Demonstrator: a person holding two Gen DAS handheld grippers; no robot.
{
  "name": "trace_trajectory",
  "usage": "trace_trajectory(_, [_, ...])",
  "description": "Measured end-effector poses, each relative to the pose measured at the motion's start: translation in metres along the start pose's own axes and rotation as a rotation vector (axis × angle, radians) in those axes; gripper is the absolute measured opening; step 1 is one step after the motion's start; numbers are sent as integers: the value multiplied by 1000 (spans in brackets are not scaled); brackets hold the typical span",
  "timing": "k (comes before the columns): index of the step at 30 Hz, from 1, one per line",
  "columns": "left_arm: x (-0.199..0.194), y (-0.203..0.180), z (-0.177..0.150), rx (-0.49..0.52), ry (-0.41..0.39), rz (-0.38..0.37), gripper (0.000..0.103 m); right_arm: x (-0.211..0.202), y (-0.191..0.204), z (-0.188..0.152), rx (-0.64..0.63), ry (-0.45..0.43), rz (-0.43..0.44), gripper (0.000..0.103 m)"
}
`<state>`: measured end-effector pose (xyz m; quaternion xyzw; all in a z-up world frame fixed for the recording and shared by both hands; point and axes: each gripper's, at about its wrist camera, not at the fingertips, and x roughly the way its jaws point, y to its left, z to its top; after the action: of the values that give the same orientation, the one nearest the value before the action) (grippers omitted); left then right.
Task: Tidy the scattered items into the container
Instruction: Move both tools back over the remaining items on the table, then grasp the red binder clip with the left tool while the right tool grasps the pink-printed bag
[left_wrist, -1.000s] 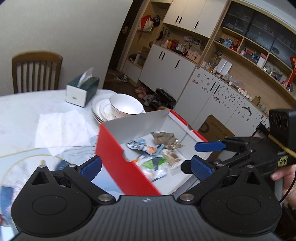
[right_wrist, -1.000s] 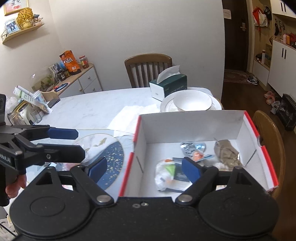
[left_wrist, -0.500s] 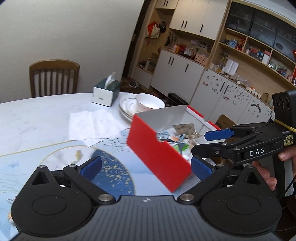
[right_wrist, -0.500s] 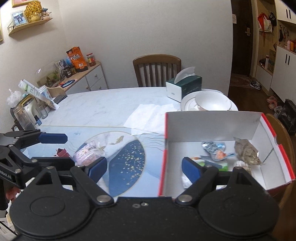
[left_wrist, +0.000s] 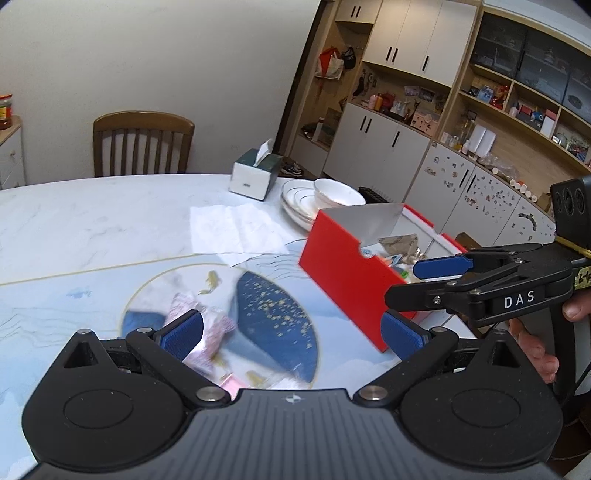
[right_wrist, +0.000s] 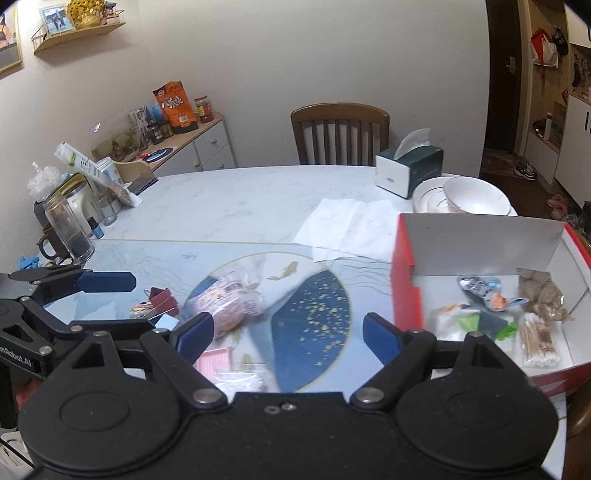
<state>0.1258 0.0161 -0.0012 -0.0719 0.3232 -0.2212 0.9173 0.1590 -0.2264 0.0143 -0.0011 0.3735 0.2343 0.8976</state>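
Container: red cardboard box, white inside, at the table's right edge. Already holds a cotton-swab pack, a brown packet, and several snack wrappers.

Outstanding: a pink snack bag, a dark red clip and a pink flat pack, loose on the blue-and-gold mat, well apart from the box.

Left gripper: fingers apart, empty. Right gripper: fingers apart, empty.

Surface: white marble table carrying a tissue box, stacked plates with bowl, paper napkins. Room: wooden chair, wall cabinets.
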Motion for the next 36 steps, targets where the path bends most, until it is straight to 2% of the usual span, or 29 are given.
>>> trace_trajectory(12, [-21,41,-22,-36,-23,70,103,27,34,-5,-14,28,-12,87])
trace_trajectory(23, [-8,82,-22,30,-10,195,103,66,58,11,-16,66,-23,87])
trace_trajectory(30, [12,104,-18,111,32,191,103,101,69,26,36,113,-55,87])
trace_trajectory(36, [29,117,-15,170,80,161,103,136,71,35,141,170,-101,87])
